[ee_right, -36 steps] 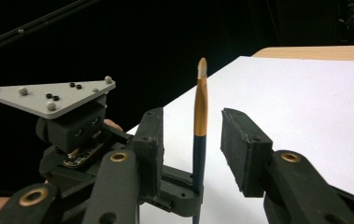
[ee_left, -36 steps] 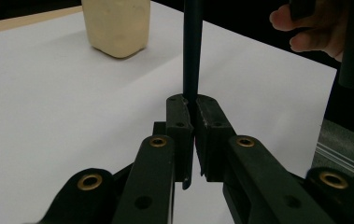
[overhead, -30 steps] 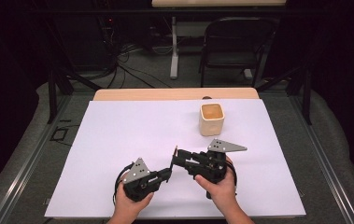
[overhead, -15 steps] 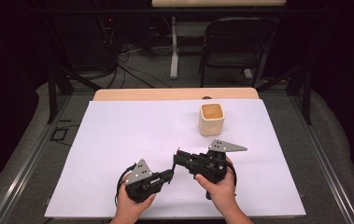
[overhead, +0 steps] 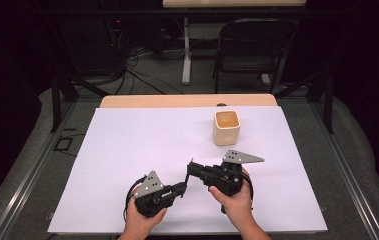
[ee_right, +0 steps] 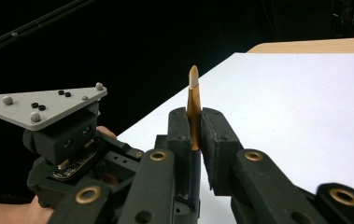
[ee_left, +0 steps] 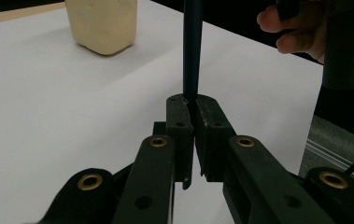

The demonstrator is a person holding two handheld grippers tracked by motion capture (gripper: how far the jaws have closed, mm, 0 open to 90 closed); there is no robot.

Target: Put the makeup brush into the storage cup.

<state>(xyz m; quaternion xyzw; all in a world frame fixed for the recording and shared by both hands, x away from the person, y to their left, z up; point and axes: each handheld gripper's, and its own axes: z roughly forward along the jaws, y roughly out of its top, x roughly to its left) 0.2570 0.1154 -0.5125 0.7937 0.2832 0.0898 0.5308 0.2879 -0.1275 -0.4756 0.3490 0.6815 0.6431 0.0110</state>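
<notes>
A slim dark-blue stick (ee_left: 192, 46) with a gold end and a whitish tip (ee_right: 193, 79) is held between both grippers near the table's front edge. My left gripper (ee_left: 194, 100) is shut on the dark shaft, which stands up out of its jaws. My right gripper (ee_right: 194, 112) has just been closing and now pinches the gold part, with the pale tip poking past its pads. In the high view the left gripper (overhead: 181, 188) and right gripper (overhead: 193, 171) meet tip to tip on the white sheet (overhead: 142, 145).
A cream square cup (overhead: 226, 127) stands upright at the back right of the sheet, also in the left gripper view (ee_left: 102, 23). The sheet covers a wooden table (overhead: 187, 101). A black chair (overhead: 254, 47) and cables lie beyond it.
The right gripper's jaws have drawn together on the stick's gold end. Both hands have stayed in place.
</notes>
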